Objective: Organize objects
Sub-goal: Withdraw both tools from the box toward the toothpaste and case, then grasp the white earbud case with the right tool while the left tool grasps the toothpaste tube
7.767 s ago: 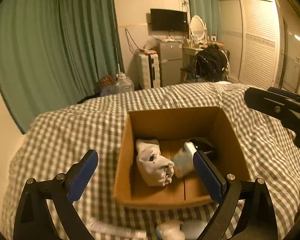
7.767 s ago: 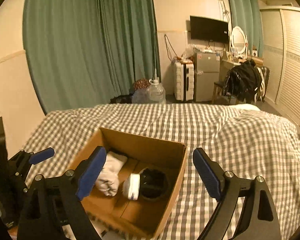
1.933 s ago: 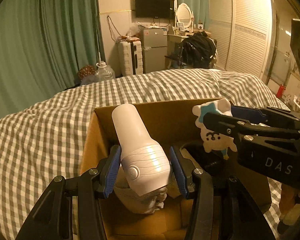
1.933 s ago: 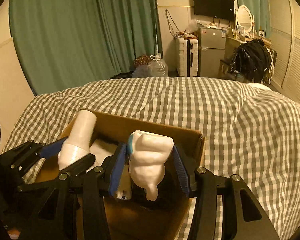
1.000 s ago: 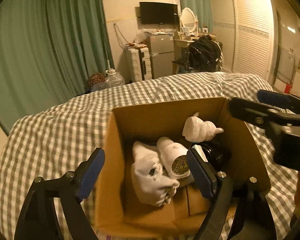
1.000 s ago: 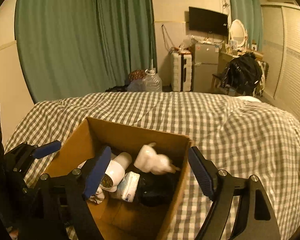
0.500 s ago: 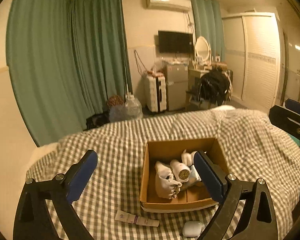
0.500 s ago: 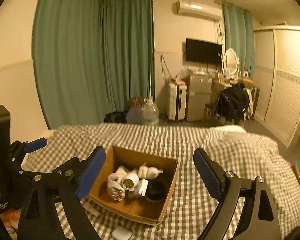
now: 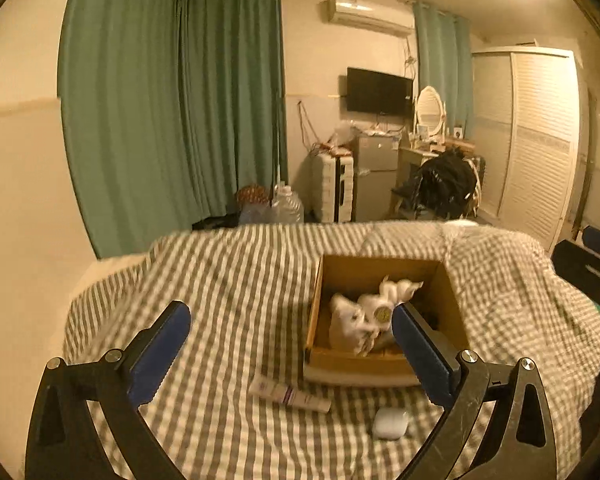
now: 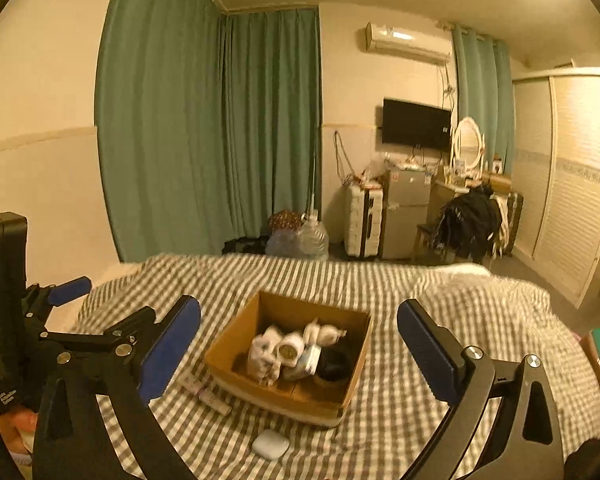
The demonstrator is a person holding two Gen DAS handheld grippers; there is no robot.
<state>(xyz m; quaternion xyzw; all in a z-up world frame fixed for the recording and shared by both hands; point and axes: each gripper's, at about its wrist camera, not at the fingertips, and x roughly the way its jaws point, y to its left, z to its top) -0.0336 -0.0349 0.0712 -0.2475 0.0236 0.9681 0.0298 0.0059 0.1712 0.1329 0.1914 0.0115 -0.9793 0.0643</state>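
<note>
Left gripper (image 9: 288, 350): held high over the bed, jaws spread wide apart, nothing between them.
Right gripper (image 10: 300, 354): likewise spread wide and empty, raised above the bed; in the left wrist view part of it shows at 3 o'clock.
White case (image 9: 389, 423): lies on the bedcover at 6 o'clock of the cardboard box, just beside it; a small rounded shell, judged light, hard and smooth, so slippery; a grasp across its shorter width is advised.
Tube (image 9: 289, 394): lies flat on the cover at 7 o'clock of the box, close to its near wall; judged light and soft-walled, likely to dent if squeezed hard; the middle of its body is the place to be taken.
Cardboard box (image 10: 348, 384): stands open on the bed, its near wall facing both grippers; stiff but thin, judged light.
Box contents (image 10: 288, 354): a white cloth bundle, a white cylinder with a round gold end, a pale figure and a dark round thing are packed together; blur hides finer detail.
Bed (image 9: 236, 280): covered in grey-and-white check fabric, soft and wrinkled; small things are judged to sink and tilt on it.
Room: green curtains (image 10: 204, 128) at 11 o'clock, a wall television (image 10: 416, 124) and air conditioner (image 10: 408, 42) at 1 o'clock, a louvred wardrobe (image 9: 540, 152) at 2 o'clock.
</note>
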